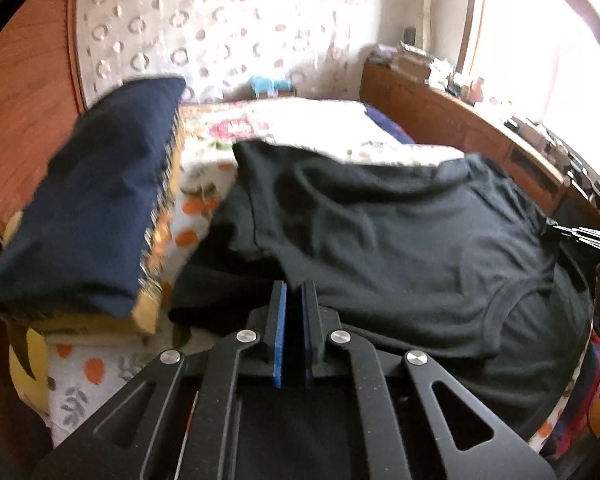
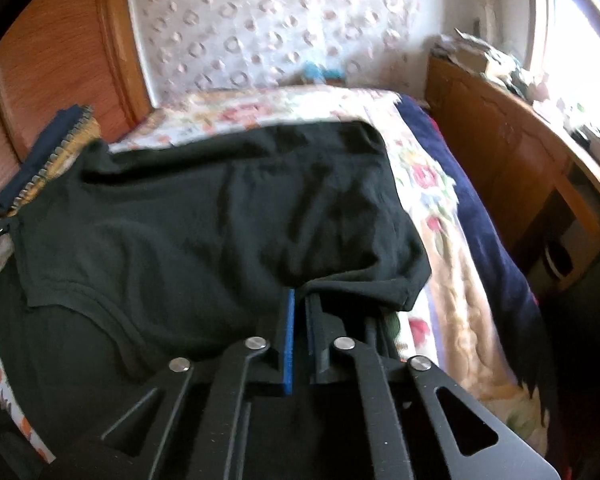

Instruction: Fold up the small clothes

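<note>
A black T-shirt (image 1: 400, 232) lies spread over the bed, its round neckline (image 1: 500, 308) toward the near side. In the left wrist view my left gripper (image 1: 294, 286) is shut on the shirt, its blue pads pinching a fold beside the left sleeve (image 1: 228, 216). In the right wrist view the same black T-shirt (image 2: 220, 216) fills the middle, with the neckline (image 2: 80, 300) at the left. My right gripper (image 2: 300, 294) is shut on a fold by the right sleeve (image 2: 388, 284). The cloth bunches and lifts slightly at both pinch points.
A folded navy cloth (image 1: 92, 200) on a yellow item sits at the shirt's left, also visible as the navy cloth (image 2: 48, 152). Under the shirt lies a floral blanket (image 2: 424, 184). A wooden cabinet (image 2: 500, 152) with clutter stands at the right below a bright window.
</note>
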Action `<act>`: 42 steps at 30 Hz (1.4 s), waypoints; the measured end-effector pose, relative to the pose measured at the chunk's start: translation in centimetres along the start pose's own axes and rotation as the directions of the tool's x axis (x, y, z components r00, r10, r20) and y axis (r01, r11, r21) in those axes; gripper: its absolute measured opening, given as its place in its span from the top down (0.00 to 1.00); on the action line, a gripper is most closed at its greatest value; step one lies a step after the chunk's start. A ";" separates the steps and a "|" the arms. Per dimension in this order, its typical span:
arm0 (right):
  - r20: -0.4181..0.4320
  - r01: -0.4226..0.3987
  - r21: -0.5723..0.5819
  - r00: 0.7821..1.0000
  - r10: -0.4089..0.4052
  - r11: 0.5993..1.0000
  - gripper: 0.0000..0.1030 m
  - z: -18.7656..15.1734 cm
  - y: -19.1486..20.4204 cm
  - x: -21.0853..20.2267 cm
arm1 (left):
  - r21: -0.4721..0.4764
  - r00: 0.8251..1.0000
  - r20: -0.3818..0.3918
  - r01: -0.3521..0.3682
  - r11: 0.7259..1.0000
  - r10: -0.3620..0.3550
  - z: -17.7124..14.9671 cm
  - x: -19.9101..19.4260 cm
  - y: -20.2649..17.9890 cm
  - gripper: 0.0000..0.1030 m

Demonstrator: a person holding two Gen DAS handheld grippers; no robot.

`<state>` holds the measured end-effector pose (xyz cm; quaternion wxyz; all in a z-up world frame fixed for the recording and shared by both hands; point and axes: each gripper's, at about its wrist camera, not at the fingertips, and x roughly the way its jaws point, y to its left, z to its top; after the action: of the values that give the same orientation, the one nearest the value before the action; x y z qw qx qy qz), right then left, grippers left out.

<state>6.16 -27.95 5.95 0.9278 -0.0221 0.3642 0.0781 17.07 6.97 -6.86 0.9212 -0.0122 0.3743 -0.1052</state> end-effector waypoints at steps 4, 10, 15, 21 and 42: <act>0.102 0.013 0.011 0.995 -0.014 1.000 0.97 1.2 -0.1 -2.3 | -0.009 0.998 0.068 -0.009 1.000 0.009 1.1 -1.7 -0.1 0.93; 0.240 0.003 0.013 0.971 -0.007 1.000 0.98 1.8 -0.2 -6.9 | -0.014 0.985 0.173 -0.007 1.000 0.009 1.4 -5.9 -0.5 0.93; 0.288 -0.003 -0.013 0.958 0.006 1.000 0.98 -0.4 -0.1 -11.1 | -0.005 0.979 0.203 0.012 1.000 -0.011 -0.4 -9.3 -0.8 0.93; 0.240 0.004 -0.052 0.971 0.009 0.999 0.98 -4.8 0.1 -13.2 | -0.003 0.986 0.164 0.013 1.000 -0.012 -3.1 -10.2 -0.9 0.93; 0.092 0.044 -0.029 0.995 -0.042 0.999 0.59 -7.0 0.4 -12.9 | 0.000 0.998 0.057 -0.035 0.999 0.034 -7.3 -7.4 -1.2 0.26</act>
<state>-7.90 -29.88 9.56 0.9445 -0.0405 0.3194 0.0647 6.61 7.71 -6.86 0.9331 -0.0084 0.3482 -0.0890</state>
